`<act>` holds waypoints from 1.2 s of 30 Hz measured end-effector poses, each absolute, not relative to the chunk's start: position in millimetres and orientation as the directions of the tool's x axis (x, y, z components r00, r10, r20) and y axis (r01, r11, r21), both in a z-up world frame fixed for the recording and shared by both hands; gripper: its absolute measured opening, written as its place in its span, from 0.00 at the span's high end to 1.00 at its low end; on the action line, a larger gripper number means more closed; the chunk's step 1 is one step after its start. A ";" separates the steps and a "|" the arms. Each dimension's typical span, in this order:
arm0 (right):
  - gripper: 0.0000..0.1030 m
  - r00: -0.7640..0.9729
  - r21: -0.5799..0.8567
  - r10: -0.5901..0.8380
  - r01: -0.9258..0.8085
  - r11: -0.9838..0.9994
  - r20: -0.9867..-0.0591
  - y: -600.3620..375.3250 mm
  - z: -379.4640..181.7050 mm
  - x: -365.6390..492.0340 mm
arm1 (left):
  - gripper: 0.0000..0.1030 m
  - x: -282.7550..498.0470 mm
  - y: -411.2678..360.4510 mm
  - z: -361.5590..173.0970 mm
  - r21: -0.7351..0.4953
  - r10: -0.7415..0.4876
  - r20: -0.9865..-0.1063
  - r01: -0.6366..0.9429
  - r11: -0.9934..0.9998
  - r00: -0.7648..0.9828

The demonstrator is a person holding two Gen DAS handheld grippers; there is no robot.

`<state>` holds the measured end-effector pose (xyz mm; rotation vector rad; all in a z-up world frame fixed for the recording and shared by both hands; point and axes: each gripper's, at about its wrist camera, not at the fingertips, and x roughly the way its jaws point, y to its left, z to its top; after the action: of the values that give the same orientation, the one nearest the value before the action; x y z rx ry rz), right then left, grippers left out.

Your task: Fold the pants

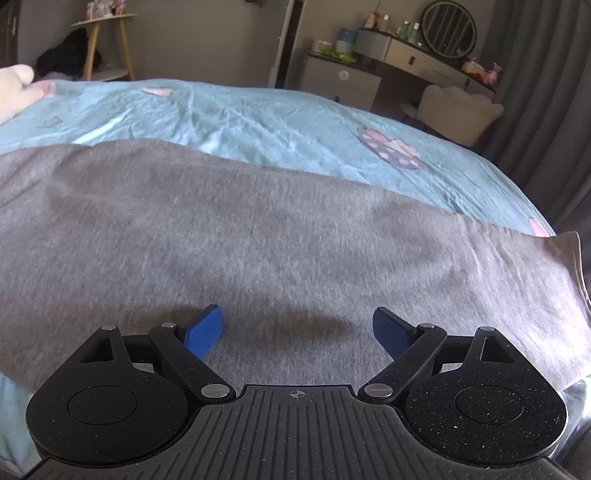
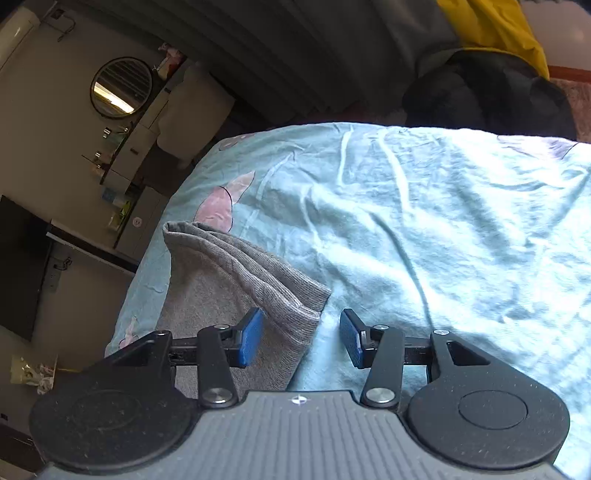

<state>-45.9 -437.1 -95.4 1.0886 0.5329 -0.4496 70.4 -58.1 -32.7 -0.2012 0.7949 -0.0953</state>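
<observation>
Both tools were spread wide: the left tool (image 1: 297, 328) hung over the gray pants (image 1: 258, 240), the right tool (image 2: 301, 338) straddled their hem on the bed (image 2: 424, 221)

one pants (image 1: 258, 229), two grippers (image 1: 297, 328) (image 2: 301, 338)

pants (image 1: 258, 236) cut off left, dresser bottles (image 1: 410, 27) tiny
</observation>
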 end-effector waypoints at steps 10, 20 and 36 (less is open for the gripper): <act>0.81 0.828 0.653 -0.080 0.493 0.575 -0.555 -420.6 -82.2 -5.7 | 0.09 71.6 -51.2 -34.7 -0.294 -0.191 -0.691 -0.029 0.955 0.697; 0.87 0.794 0.608 -0.104 0.535 0.587 -0.599 -420.0 -80.4 12.8 | 0.08 72.2 -47.4 -34.7 -0.298 -0.185 -0.691 -0.042 0.954 0.699; 0.89 0.874 0.318 0.089 0.078 0.945 -0.478 -231.9 42.5 87.8 | 0.09 66.4 -20.8 -29.7 -0.345 -0.178 -0.685 -0.099 0.933 0.707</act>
<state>87.8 -231.9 42.5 0.3371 0.5106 0.0060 66.4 -20.8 -29.7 -0.3740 0.7894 -0.0455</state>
